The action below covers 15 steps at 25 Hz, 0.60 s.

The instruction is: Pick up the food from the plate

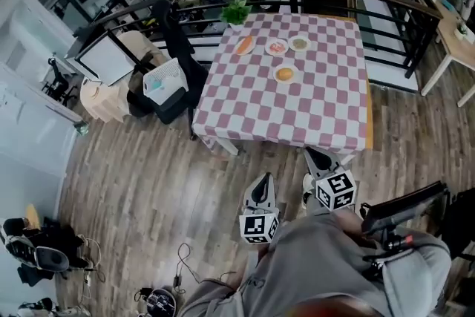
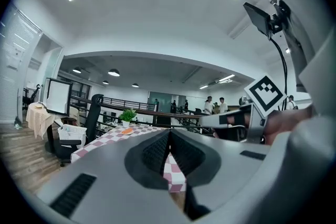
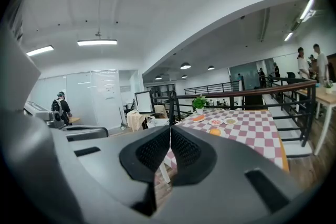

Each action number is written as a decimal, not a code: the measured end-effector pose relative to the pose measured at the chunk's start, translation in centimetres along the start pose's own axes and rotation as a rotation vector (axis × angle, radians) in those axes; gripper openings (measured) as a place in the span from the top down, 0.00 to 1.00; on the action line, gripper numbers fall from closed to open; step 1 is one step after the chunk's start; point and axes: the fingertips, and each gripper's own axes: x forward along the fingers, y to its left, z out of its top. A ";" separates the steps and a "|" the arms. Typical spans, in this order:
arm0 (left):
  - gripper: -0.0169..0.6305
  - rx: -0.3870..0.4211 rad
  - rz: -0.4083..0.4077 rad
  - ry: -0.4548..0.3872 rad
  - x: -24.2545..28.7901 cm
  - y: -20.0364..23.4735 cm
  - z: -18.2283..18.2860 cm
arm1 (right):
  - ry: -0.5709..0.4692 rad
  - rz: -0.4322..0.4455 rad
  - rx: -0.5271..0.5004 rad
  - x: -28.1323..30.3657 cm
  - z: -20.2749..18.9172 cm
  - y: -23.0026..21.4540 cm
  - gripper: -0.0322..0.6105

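A table with a pink-and-white checked cloth stands well ahead of me. On it sit small plates: one with a long orange food, one with pink food, one with greenish food, and nearer, one with a round orange food. My left gripper and right gripper hang over the wooden floor, short of the table. Both are shut and hold nothing. The right gripper view looks past its closed jaws at the plates. In the left gripper view the jaws are closed too.
A potted plant stands at the table's far edge by a curved black railing. A black chair with a jacket and a white basket are left of the table. Cables lie on the floor.
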 end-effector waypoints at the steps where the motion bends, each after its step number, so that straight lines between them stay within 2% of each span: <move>1: 0.96 0.001 0.009 0.005 1.0 0.7 0.2 | 0.001 0.003 0.003 1.1 0.3 -0.7 0.93; 10: 0.96 0.002 0.071 -0.073 13.1 3.7 6.2 | -0.077 -0.049 -0.076 9.9 7.6 -10.5 0.93; 15: 0.96 0.055 0.034 -0.095 21.8 3.5 8.5 | -0.129 -0.067 -0.072 12.9 10.7 -15.7 0.93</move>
